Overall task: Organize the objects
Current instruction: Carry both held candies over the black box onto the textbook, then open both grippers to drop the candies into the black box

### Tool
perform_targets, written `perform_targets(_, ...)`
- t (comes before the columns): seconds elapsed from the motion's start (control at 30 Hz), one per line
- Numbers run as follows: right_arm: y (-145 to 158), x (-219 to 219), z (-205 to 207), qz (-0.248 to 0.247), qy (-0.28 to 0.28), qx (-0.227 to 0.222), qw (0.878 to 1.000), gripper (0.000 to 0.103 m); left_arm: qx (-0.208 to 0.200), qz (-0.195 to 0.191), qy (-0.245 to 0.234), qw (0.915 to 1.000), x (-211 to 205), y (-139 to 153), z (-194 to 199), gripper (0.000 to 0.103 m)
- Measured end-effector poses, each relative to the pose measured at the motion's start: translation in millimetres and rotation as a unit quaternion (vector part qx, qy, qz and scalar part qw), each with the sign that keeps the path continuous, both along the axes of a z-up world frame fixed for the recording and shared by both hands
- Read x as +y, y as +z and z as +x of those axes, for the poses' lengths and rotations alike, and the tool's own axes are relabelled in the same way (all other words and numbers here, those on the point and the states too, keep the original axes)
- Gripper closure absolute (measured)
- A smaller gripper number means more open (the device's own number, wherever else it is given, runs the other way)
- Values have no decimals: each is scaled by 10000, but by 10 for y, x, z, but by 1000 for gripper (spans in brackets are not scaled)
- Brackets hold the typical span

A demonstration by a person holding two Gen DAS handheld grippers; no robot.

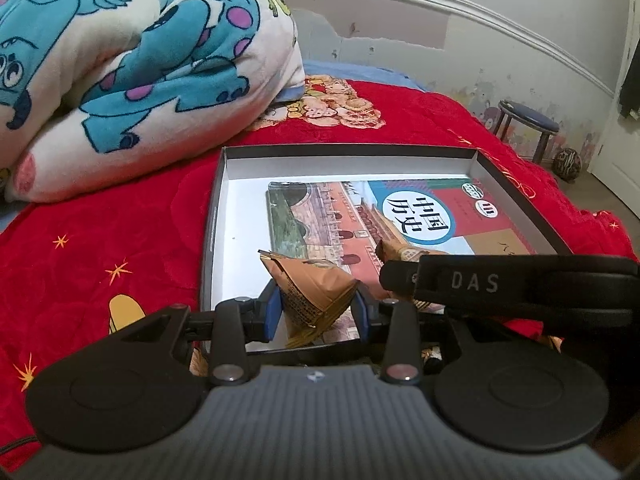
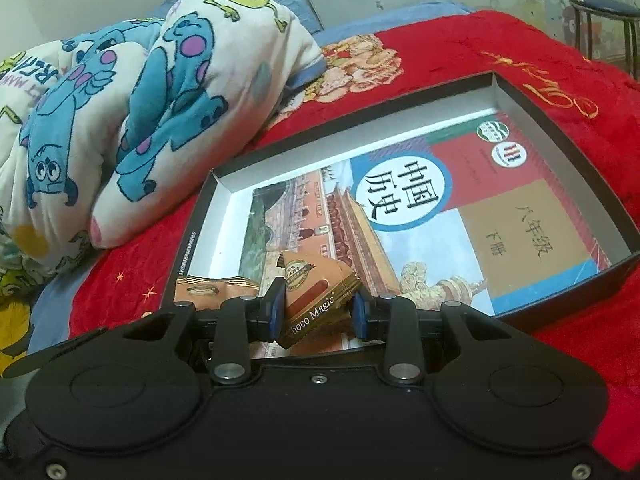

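Observation:
A shallow black box with a white inside (image 1: 222, 184) (image 2: 208, 216) lies on the red bedspread. A history textbook (image 1: 352, 212) (image 2: 420, 208) lies flat in it. My left gripper (image 1: 318, 312) is shut on an orange snack packet (image 1: 312, 292) over the box's near edge. My right gripper (image 2: 318, 312) is shut on an orange Choco Magic packet (image 2: 316, 292) over the near part of the box. The right gripper also shows in the left wrist view (image 1: 500, 284), to the right of the left one. The left gripper's packet also shows in the right wrist view (image 2: 212, 290).
A rolled blanket with blue monsters (image 1: 132, 64) (image 2: 132, 92) lies left of the box. The red bedspread (image 1: 100, 240) (image 2: 460, 44) surrounds the box. A blue-topped stool (image 1: 528, 120) (image 2: 604, 8) stands by the wall beyond the bed.

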State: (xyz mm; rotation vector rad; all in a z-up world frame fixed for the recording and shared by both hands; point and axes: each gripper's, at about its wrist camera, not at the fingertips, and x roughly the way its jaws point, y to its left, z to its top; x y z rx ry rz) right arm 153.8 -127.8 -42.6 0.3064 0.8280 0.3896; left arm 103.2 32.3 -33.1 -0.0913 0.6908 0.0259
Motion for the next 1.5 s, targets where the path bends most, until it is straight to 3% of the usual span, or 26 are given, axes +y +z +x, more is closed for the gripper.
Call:
perform_targets(0.73, -1, 1, 10, 3, 34, 54, 10000, 71, 4, -78, -58, 10000, 13, -19, 20, 41)
perform_targets(1.0, -8, -29, 54, 182, 48, 175, 9997, 69, -16, 367, 120, 9993, 95, 89, 6, 38)
perform_targets(1.27, 26, -55, 62, 233, -40, 247, 9994, 49, 106, 134, 422, 9990, 257, 142, -6, 23)
perform_targets(1.5, 154, -231, 54, 443, -224, 275, 9984, 45, -228, 236, 557, 9979, 309, 291, -74, 20)
